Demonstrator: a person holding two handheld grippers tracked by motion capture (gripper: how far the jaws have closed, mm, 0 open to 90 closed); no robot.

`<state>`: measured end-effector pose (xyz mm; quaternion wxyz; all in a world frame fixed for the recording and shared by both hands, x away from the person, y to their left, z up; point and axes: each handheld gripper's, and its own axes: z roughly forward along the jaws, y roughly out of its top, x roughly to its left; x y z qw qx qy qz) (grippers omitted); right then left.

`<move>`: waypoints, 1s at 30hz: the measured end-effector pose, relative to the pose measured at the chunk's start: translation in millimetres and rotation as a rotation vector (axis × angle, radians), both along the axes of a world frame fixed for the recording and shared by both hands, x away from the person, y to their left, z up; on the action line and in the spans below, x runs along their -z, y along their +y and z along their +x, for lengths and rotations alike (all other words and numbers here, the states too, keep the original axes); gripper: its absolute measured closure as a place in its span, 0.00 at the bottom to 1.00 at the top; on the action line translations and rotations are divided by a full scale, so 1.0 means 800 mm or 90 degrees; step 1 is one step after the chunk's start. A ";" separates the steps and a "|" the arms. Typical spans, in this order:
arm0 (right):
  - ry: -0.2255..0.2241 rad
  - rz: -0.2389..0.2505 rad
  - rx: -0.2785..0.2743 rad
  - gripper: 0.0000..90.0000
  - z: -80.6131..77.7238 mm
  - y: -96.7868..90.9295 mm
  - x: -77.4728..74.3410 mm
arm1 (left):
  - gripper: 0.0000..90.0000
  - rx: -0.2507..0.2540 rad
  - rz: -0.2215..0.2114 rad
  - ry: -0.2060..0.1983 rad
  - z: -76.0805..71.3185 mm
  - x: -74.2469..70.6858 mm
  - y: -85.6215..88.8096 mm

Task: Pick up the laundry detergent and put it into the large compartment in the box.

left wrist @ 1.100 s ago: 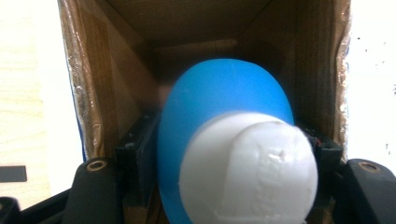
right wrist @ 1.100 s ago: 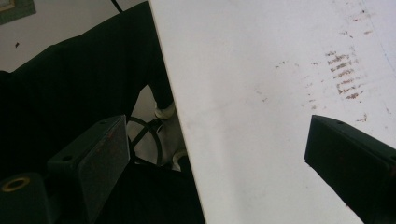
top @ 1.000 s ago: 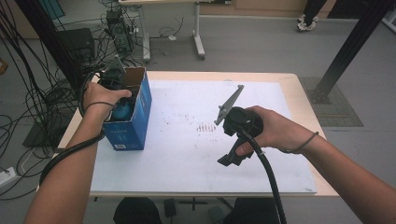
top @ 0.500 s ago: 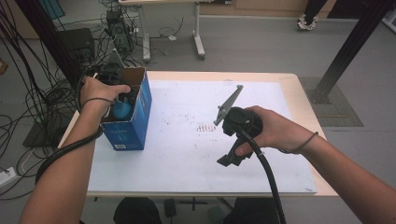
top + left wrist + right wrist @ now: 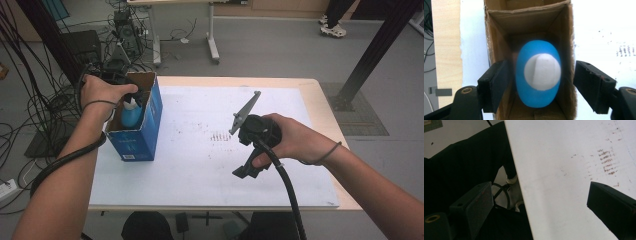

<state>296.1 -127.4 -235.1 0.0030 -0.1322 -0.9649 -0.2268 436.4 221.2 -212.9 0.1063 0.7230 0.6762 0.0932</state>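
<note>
High view: your right claw (image 5: 245,172) hangs near the counter's (image 5: 200,165) front edge, jaws wide apart, holding nothing. Farther back at the left, your left claw (image 5: 541,82) sits over the open blue carton (image 5: 142,130), jaws spread on either side of the blue bottle (image 5: 537,77) with the white cap (image 5: 542,71), not touching it; bottle stands inside the carton.

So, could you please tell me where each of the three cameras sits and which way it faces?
High view: above the person's side, looking forward and down at the table; both forearms, left gripper, right gripper.
Left gripper view: on the left gripper, looking into the open box at a blue bottle.
Right gripper view: on the right gripper, facing the table's edge.
Shared: high and left gripper views show box and bottle.
</note>
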 end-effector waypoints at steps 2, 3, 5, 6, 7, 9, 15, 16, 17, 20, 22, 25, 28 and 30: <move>0.000 0.001 0.001 0.07 0.000 0.000 0.000 | 0.29 0.002 0.000 -0.004 -0.001 -0.005 -0.002; -0.002 0.002 -0.001 0.07 0.001 0.000 0.001 | 0.27 0.004 -0.002 -0.006 -0.002 -0.007 -0.003; -0.002 0.001 -0.001 0.07 0.002 0.000 0.001 | 0.25 0.006 -0.004 -0.012 -0.004 -0.014 -0.007; -0.003 0.001 -0.001 0.07 0.002 0.000 0.001 | 0.23 0.008 -0.005 -0.013 -0.005 -0.016 -0.008; -0.001 0.001 0.000 0.07 0.002 0.000 0.001 | 0.22 0.009 -0.006 -0.017 -0.006 -0.019 -0.010; -0.001 0.000 0.002 0.07 0.002 -0.001 0.001 | 0.20 0.012 -0.009 -0.022 -0.008 -0.025 -0.013; -0.001 0.000 0.004 0.07 0.003 -0.001 0.000 | 0.14 0.028 -0.022 -0.026 -0.015 -0.041 -0.024; -0.002 0.000 0.004 0.07 0.003 -0.001 0.000 | 0.12 0.031 -0.025 -0.027 -0.016 -0.044 -0.026; -0.003 0.001 0.002 0.07 0.004 -0.001 0.000 | 0.11 0.036 -0.030 -0.027 -0.018 -0.048 -0.028; -0.001 0.000 0.002 0.07 0.005 -0.001 0.001 | 0.09 0.047 -0.032 -0.030 -0.022 -0.057 -0.034; -0.002 -0.001 0.003 0.07 0.006 0.000 0.001 | 0.10 0.055 -0.028 -0.034 -0.025 -0.063 -0.038; -0.002 0.001 0.001 0.07 0.007 0.001 0.002 | 0.10 0.062 -0.029 -0.042 -0.028 -0.072 -0.042; -0.001 0.000 0.002 0.07 0.007 0.001 0.001 | 0.10 0.069 -0.020 -0.046 -0.032 -0.080 -0.046; 0.001 -0.001 0.004 0.07 0.007 0.001 0.001 | 0.10 0.078 -0.018 -0.046 -0.036 -0.085 -0.049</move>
